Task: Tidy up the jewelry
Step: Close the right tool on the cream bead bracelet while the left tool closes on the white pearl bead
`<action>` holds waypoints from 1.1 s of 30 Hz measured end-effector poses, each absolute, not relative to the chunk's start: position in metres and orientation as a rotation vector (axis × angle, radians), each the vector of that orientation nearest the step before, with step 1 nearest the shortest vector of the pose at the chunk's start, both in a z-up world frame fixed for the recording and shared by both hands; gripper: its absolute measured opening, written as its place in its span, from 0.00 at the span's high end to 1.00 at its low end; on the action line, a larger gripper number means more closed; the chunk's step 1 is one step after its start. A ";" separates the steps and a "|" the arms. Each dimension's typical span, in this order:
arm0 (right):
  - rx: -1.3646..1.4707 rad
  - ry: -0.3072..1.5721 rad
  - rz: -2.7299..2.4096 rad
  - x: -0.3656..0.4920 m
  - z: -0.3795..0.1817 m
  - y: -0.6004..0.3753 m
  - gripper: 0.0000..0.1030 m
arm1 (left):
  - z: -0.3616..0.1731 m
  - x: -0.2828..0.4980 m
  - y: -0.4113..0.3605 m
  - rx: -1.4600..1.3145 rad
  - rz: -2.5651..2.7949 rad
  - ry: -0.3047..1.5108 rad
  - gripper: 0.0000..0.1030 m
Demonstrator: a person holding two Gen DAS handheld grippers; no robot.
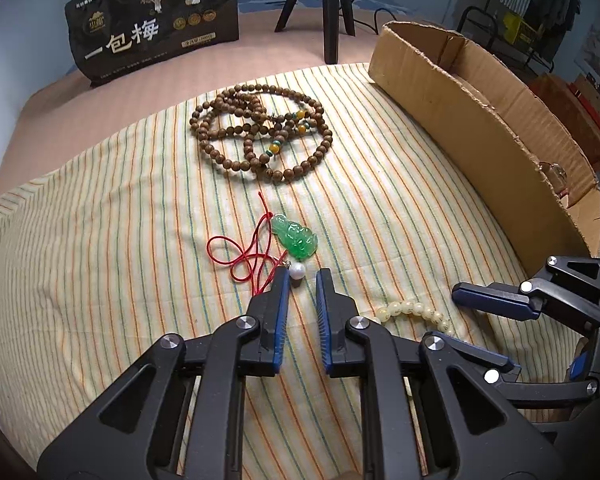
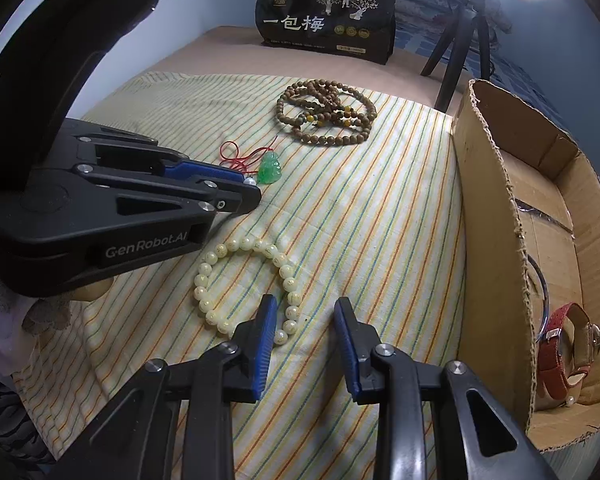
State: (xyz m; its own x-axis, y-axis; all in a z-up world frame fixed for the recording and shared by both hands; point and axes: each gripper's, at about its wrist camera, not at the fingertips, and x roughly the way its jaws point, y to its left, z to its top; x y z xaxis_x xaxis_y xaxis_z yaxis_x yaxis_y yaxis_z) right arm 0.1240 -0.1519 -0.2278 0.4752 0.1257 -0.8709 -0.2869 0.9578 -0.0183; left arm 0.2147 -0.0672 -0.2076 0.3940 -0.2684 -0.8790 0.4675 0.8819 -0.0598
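Observation:
My left gripper point(image 1: 302, 274) is open, its tips on either side of a white pearl point(image 1: 298, 270) just below a green jade pendant point(image 1: 295, 237) on a red cord point(image 1: 242, 254). It also shows in the right wrist view point(image 2: 252, 188). My right gripper point(image 2: 306, 304) is open and empty above the striped cloth, its left finger over the edge of a cream bead bracelet point(image 2: 220, 280). A brown wooden bead necklace point(image 1: 260, 128) lies coiled farther back. The cardboard box point(image 2: 496, 240) at the right holds a red-strap watch point(image 2: 560, 352).
A striped cloth point(image 1: 100, 260) covers the table. A black snack bag point(image 1: 156, 24) stands at the back, with a black tripod point(image 1: 332, 8) beside it. The box wall point(image 1: 480, 140) runs along the right side.

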 end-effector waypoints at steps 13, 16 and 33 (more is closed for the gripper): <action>-0.168 1.047 0.253 0.125 -0.228 -0.153 0.72 | -0.211 0.222 -0.074 0.222 -0.461 1.057 0.88; -0.169 1.045 0.252 0.125 -0.228 -0.153 0.76 | -0.211 0.219 -0.074 0.229 -0.471 1.048 0.93; -0.095 1.042 0.308 0.120 -0.218 -0.157 0.96 | -0.179 0.186 -0.046 0.206 -0.463 1.001 0.93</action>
State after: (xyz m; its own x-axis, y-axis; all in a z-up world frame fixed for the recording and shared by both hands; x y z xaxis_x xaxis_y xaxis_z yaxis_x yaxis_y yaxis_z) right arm 0.1199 -0.1573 -0.2180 0.4655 0.2060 -0.8608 -0.2956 0.9529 0.0682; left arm 0.1861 -0.0459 -0.1793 0.4528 -0.2792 -0.8468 0.4643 0.8846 -0.0433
